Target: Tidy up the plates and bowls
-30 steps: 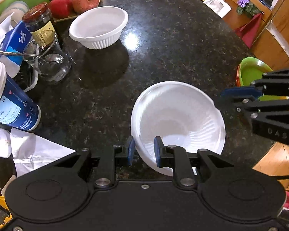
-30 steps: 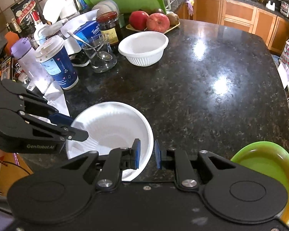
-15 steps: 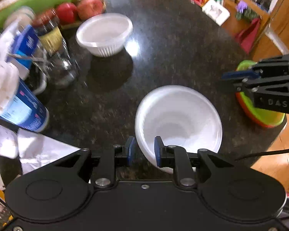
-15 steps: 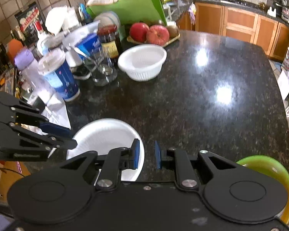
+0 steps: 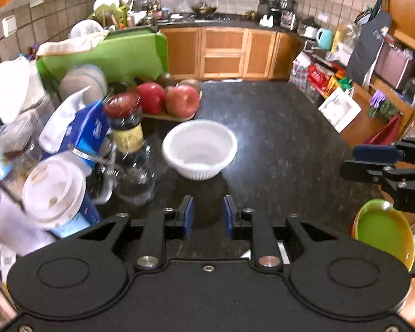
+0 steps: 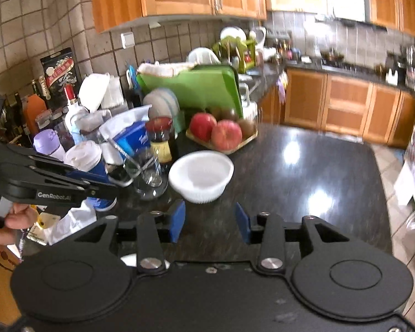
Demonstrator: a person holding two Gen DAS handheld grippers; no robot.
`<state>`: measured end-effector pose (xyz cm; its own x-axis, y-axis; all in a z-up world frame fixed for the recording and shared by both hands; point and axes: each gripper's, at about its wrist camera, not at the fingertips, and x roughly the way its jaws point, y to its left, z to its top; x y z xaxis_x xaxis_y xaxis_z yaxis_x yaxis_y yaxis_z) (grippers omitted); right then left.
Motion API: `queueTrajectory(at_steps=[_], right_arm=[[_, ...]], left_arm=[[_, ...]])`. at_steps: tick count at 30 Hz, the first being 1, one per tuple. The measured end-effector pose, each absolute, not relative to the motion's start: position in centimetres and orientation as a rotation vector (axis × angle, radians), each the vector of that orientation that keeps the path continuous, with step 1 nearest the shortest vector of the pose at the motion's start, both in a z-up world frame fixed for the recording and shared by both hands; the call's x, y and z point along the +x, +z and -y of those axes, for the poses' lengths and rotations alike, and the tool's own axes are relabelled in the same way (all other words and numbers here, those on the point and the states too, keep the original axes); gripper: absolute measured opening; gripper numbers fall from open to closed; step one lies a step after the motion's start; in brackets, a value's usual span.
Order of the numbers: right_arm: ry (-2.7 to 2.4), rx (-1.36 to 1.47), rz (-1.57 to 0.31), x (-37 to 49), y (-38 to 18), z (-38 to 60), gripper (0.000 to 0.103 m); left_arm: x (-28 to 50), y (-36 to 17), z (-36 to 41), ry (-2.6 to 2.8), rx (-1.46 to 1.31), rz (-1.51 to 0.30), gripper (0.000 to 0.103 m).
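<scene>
A white ribbed bowl (image 5: 199,148) stands on the dark granite counter (image 5: 276,138), also in the right wrist view (image 6: 201,175). My left gripper (image 5: 206,215) is open and empty, raised above the counter short of that bowl. My right gripper (image 6: 210,220) is open wider and empty, just short of the same bowl. A green plate stacked on an orange one (image 5: 383,232) sits at the counter's right edge, under the right gripper's fingers (image 5: 373,153). A sliver of the white foam bowl (image 5: 282,251) shows behind my left gripper's body.
Left of the bowl stand a sauce jar (image 5: 126,127), a glass with a spoon (image 5: 135,177), a lidded paper cup (image 5: 54,191) and a tissue pack (image 5: 80,127). A tray of apples (image 5: 177,99) and a green cutting board (image 5: 110,52) sit behind.
Both grippers have tilted up and risen, so the foam bowl dropped out of view beneath them. The right gripper's jaws have spread wider. The ribbed bowl now sits straight ahead of both.
</scene>
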<state>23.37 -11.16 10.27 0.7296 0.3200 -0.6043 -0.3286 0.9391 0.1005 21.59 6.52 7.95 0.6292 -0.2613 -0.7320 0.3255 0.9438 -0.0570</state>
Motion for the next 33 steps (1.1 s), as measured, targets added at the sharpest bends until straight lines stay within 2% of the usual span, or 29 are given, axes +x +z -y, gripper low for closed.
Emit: queueTrajectory(at_steps=[3,9,11,13,17,19,22,33], right_arm=[[0.332,-0.03,-0.634,25.0,11.3,11.4,0.05],[0.361,0.042,-0.706,31.2,12.0,12.5,0.049],[0.379,0.043,-0.749,33.7,11.4,12.5,0.046],[0.385,0.05,-0.799,36.0,10.4,12.3,0.038],[0.401,0.048,-0.889,40.2,7.7,11.5,0.036],[0.4,0.029,-0.915,42.1,6.4,10.9,0.034],[0.416,0.04,-0.964,45.0,4.3,10.2,0.031],[0.484,0.03,-1.078,49.9,-1.0,6.9,0.031]], left_arm=[[23.1,8.0,-6.6,-0.28,0.036,-0.827,0.037],[27.3,7.6,-6.7,-0.178,-0.014,-0.881,0.037],[28.6,7.3,-6.6,-0.18,-0.026,-0.906,0.037],[29.6,6.9,-6.3,-0.179,-0.021,-0.925,0.037],[31.3,5.9,-5.7,-0.159,-0.034,-0.957,0.036],[32.2,5.4,-5.5,-0.138,-0.058,-0.986,0.032],[33.0,5.0,-5.1,-0.11,-0.063,-1.002,0.031],[35.1,3.4,-4.2,-0.051,-0.045,-1.056,0.031]])
